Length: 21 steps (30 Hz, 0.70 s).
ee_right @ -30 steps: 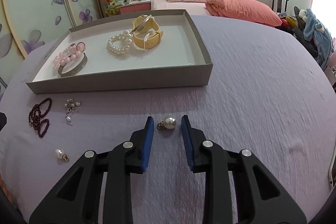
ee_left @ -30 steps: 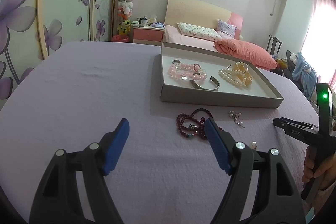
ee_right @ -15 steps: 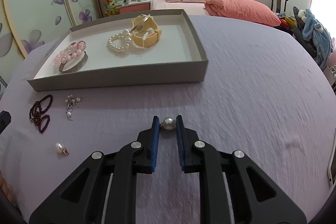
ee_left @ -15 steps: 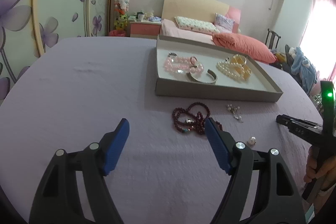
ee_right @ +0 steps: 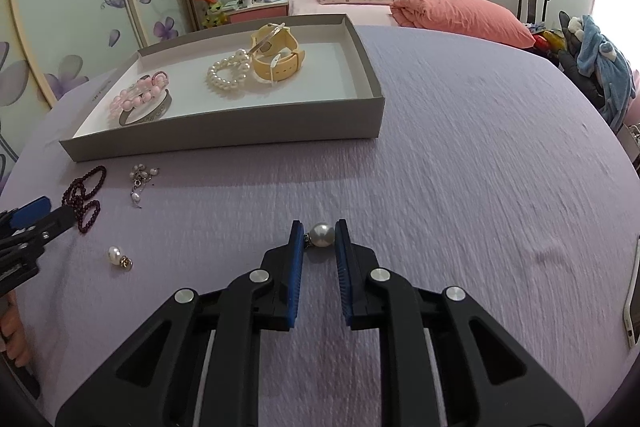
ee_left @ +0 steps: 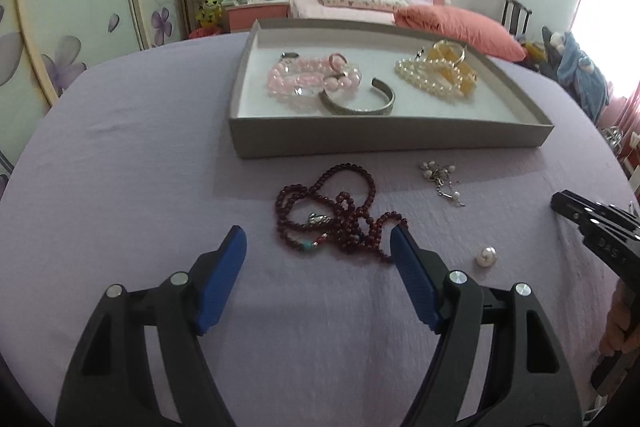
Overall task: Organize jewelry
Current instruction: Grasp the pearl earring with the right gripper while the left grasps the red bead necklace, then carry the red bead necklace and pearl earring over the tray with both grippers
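while right gripper (ee_right: 319, 235) pinches pearl earring (ee_right: 322, 235) at frame centre, left gripper (ee_left: 318, 241) stands spread wide beside red bead necklace (ee_left: 340, 215); tray (ee_right: 224, 135) edge lies upper left.

Tray (ee_right: 224, 137) at back of surface (ee_right: 460, 167) w/ bracelets inside; bead necklace (ee_left: 340, 215), charm cluster (ee_left: 440, 177) in front; pearl earring (ee_left: 486, 255) nearer, right of necklace.

Both wrist views look low and close past their own fingers, sharing the tray (ee_left: 384, 137) (ee_right: 224, 143) ahead.
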Tool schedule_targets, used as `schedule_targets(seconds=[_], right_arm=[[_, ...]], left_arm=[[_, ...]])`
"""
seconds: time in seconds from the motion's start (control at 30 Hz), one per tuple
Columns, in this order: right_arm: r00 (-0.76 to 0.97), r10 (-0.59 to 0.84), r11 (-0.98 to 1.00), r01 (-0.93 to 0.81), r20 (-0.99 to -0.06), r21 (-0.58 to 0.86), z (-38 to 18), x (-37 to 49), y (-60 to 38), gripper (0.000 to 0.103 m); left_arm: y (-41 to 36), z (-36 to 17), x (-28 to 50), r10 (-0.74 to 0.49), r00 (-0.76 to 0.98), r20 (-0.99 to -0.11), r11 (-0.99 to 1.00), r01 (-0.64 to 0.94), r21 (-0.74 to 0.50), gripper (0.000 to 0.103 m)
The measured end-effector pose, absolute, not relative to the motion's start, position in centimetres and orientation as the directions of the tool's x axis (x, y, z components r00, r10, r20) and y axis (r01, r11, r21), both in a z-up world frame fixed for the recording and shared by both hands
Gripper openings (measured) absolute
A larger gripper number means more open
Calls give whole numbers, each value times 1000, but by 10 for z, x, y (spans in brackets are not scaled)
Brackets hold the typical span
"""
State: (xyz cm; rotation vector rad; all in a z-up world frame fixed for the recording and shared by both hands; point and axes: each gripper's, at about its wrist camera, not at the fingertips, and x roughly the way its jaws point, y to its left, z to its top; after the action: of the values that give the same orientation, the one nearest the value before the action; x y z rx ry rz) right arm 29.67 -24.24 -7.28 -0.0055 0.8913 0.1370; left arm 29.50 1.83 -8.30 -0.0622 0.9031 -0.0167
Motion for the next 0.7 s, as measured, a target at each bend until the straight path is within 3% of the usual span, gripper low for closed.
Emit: schedule_targets(seconds=[0.1,0.17,0.23,0.33,0.43,0.7], right_arm=[[620,121,991,-122,-776,57,-73,297,-244,17],[619,122,991,-122,-776,58,-73,297,-244,17],[619,123,991,-122,-776,60,-74,297,-244,17],[619,122,991,-122,-776,59,-73,297,-244,17],[619,126,990,-123,-775,62,-73,297,-244,17],[617,165,986,-132,-769,106,-73,292,-249,17]], left_arm=[[12,-85,303,-13,610,-793,1000,-12,-26,72],[9,-86,306,6,609,-793,1000,-16,-5,62],[7,-84,306,2,617,-787,1000,-4,0,38],[3,-83,305,-11,622,-783,1000,20,2,19],[6,-82,303,-32,624,-780,999,27,-19,13],[21,-65,273,-111,688,-717,994,65,-92,12]])
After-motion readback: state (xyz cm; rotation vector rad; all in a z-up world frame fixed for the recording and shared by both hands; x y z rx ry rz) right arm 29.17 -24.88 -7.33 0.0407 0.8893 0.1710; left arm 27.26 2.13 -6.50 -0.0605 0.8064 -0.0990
